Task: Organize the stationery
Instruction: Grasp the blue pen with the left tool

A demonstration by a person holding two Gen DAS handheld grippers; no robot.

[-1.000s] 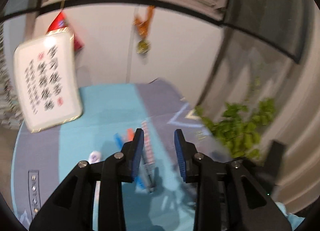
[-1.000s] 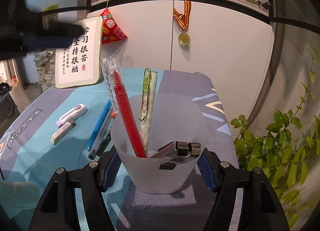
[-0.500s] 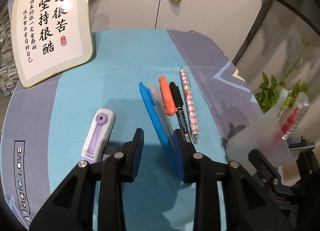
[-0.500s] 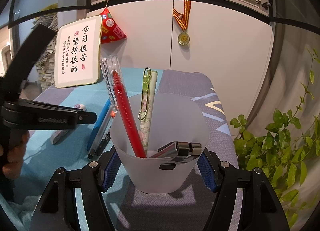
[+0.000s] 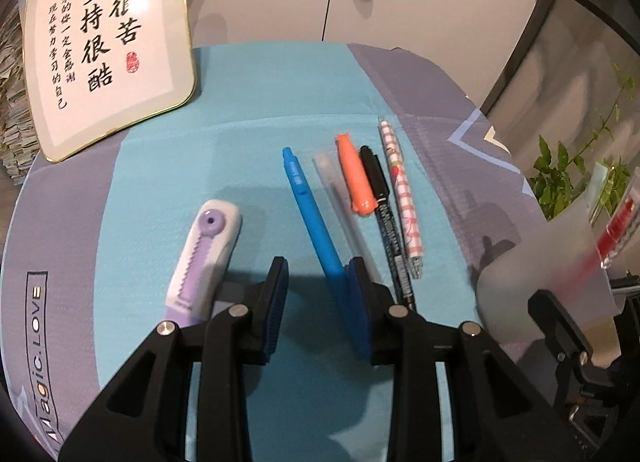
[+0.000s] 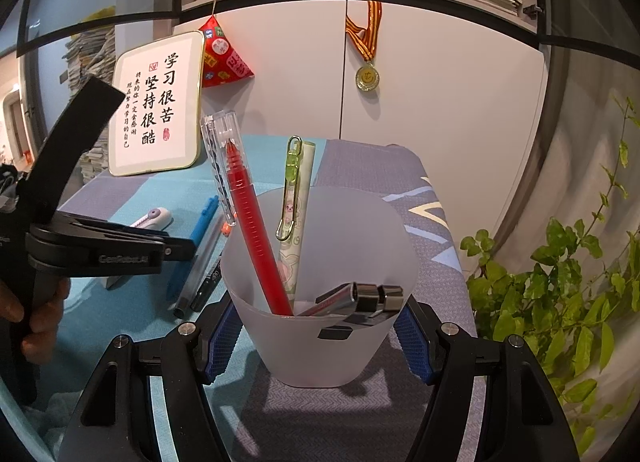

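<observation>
Spread apart, the left gripper (image 5: 318,302) hangs low over the teal cloth (image 5: 256,110), nothing between its blue pads; its right pad sits just at the lower end of the blue pen (image 5: 310,218), though contact cannot be judged. Beside that pen lie a clear pen (image 5: 340,202), an orange marker (image 5: 354,182), a black pen (image 5: 384,214) and a pink checked pen (image 5: 402,198), all roughly parallel. A purple-and-white correction tape (image 5: 204,258) lies to the left, well apart from them. Meanwhile the right gripper (image 6: 320,342) has both pads pressed to the sides of the frosted cup (image 6: 320,334), which stands upright on the grey part of the cloth. Inside it lean a red pen (image 6: 252,214), a cream pen with a green clip (image 6: 296,198) and a dark metallic item (image 6: 360,296). A framed calligraphy plaque (image 5: 104,42) leans against the cabinet.
</observation>
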